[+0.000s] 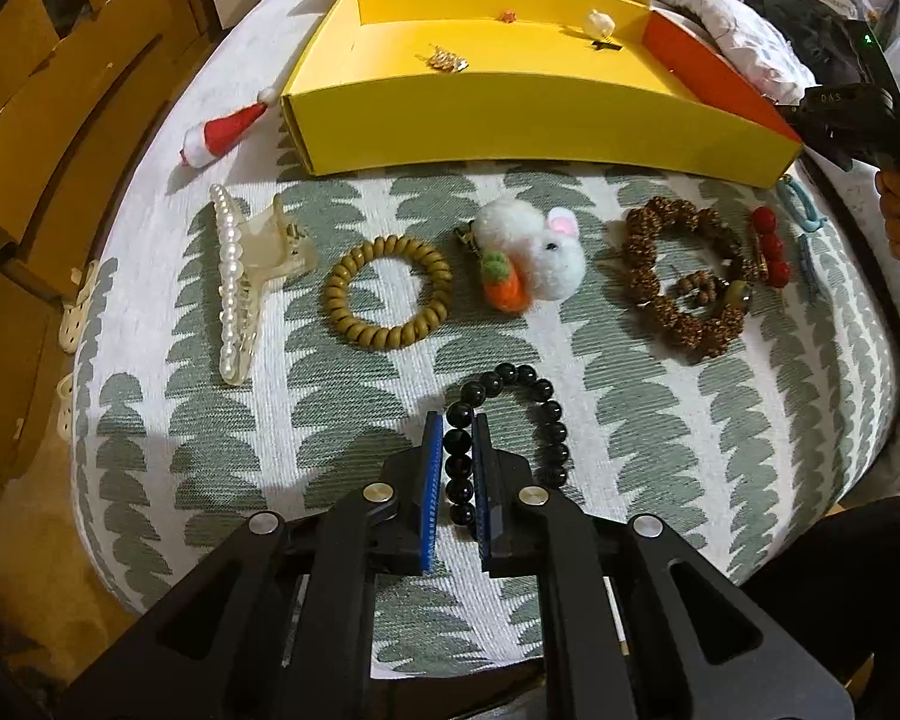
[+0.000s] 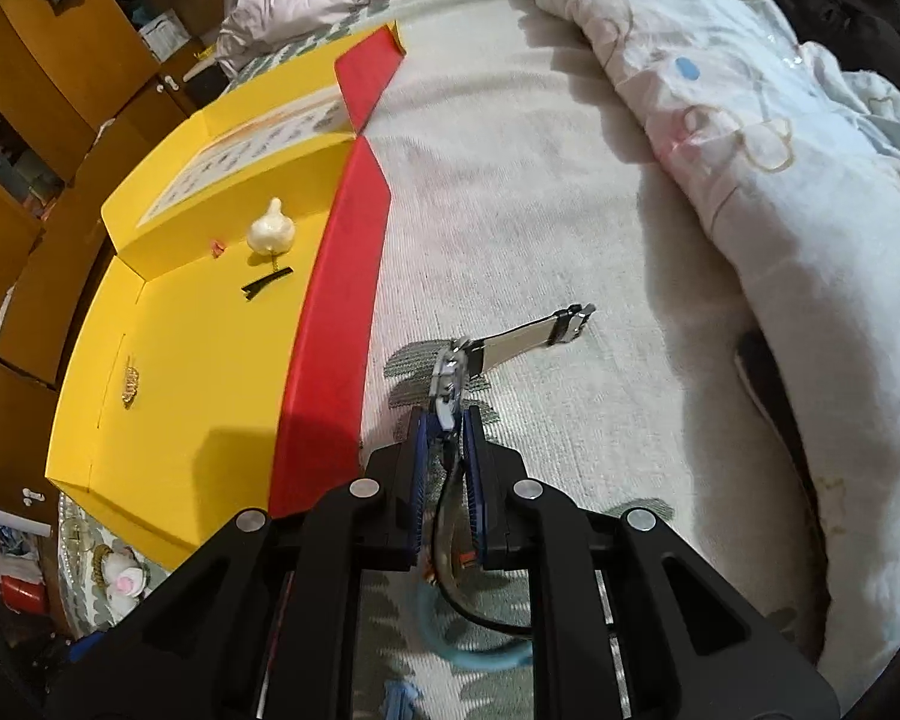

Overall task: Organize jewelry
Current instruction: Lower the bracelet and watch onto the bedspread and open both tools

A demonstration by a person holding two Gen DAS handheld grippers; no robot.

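Note:
My left gripper (image 1: 455, 420) is shut on a black bead bracelet (image 1: 531, 405), which loops out to the right above the patterned cushion (image 1: 270, 408). My right gripper (image 2: 447, 417) is shut on a wristwatch (image 2: 450, 372); its pale strap (image 2: 525, 339) sticks out ahead over the bed. The yellow box (image 1: 510, 114) lies open behind the row of jewelry and also shows in the right wrist view (image 2: 210, 360). It holds a gold brooch (image 1: 446, 59), a white pom clip (image 1: 600, 24) and a small red piece (image 1: 507, 16).
On the cushion lie a pearl claw clip (image 1: 240, 276), an olive coil hair tie (image 1: 388, 292), a felt bunny with carrot (image 1: 540, 252), a brown bead bracelet (image 1: 684, 276), red beads (image 1: 771, 246), a Santa hat clip (image 1: 225, 132). A rumpled duvet (image 2: 750, 120) lies right.

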